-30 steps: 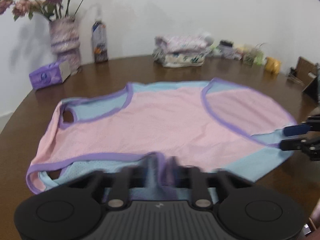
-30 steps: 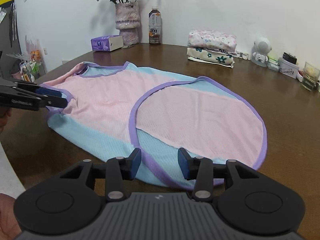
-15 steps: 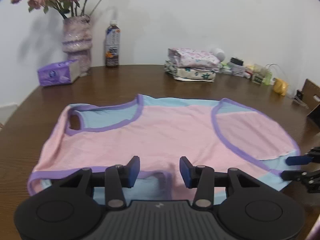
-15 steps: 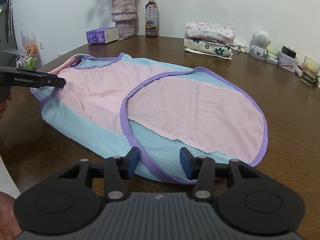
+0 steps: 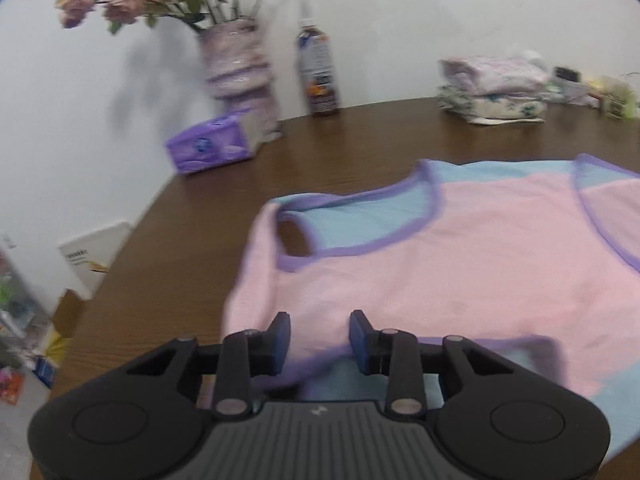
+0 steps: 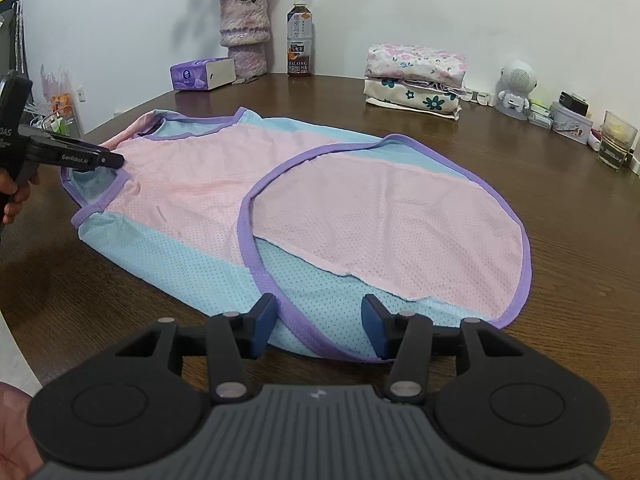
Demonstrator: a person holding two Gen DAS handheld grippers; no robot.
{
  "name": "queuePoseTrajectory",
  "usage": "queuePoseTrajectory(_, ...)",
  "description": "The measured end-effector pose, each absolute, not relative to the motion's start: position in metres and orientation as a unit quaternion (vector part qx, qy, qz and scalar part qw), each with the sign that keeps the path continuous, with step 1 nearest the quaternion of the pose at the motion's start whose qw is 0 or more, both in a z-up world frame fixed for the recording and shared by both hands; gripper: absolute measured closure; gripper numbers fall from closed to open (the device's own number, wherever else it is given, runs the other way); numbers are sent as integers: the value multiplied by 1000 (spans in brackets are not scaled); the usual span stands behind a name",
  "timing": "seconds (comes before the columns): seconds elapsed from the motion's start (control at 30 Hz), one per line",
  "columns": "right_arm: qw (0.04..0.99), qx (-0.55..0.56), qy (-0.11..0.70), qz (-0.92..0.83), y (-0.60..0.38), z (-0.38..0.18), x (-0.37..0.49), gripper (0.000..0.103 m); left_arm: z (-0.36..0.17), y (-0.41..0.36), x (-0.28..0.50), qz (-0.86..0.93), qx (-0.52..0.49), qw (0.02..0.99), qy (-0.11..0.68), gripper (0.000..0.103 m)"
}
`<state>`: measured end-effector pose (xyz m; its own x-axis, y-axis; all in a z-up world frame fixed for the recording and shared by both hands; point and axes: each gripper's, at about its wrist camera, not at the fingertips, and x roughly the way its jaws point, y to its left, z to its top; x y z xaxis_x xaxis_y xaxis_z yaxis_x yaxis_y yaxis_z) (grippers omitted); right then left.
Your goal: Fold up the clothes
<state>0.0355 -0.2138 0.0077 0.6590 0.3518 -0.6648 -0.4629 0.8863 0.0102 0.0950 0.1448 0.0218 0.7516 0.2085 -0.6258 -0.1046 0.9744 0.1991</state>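
Observation:
A pink and light-blue mesh tank top (image 6: 360, 208) with purple trim lies flat on the brown table (image 6: 560, 280), its rounded hem folded up over the body. My right gripper (image 6: 319, 326) is open at the near edge, a finger on either side of the blue cloth and purple binding. In the left wrist view the top (image 5: 480, 264) fills the right half, and my left gripper (image 5: 320, 338) is open just above the pink cloth near an armhole. The right wrist view shows the left gripper (image 6: 114, 160) from the side at the shoulder-strap end.
Along the far wall stand a vase of flowers (image 6: 244, 32), a tea bottle (image 6: 300, 44), a purple tissue box (image 6: 202, 74), a stack of folded clothes (image 6: 414, 80), a white figure (image 6: 516, 88) and a glass (image 6: 616, 146). The table edge curves close on the left.
My left gripper, blurred and close-fingered on the purple edge a second ago, has opened and swung left toward the shoulder-strap end. My right gripper has barely moved.

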Motion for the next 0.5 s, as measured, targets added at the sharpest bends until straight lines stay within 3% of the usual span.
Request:
queuePoseTrajectory(0.4, 908, -81, 346, 221, -214, 8, 36, 53, 29, 134, 74, 45, 47, 943, 326, 68)
queuePoseTrajectory(0.47, 909, -81, 345, 220, -214, 8, 36, 53, 33, 120, 63, 25, 39, 952, 304, 63)
queuePoseTrajectory(0.5, 909, -81, 345, 220, -213, 8, 36, 53, 35, 113, 58, 15, 34, 956, 292, 56)
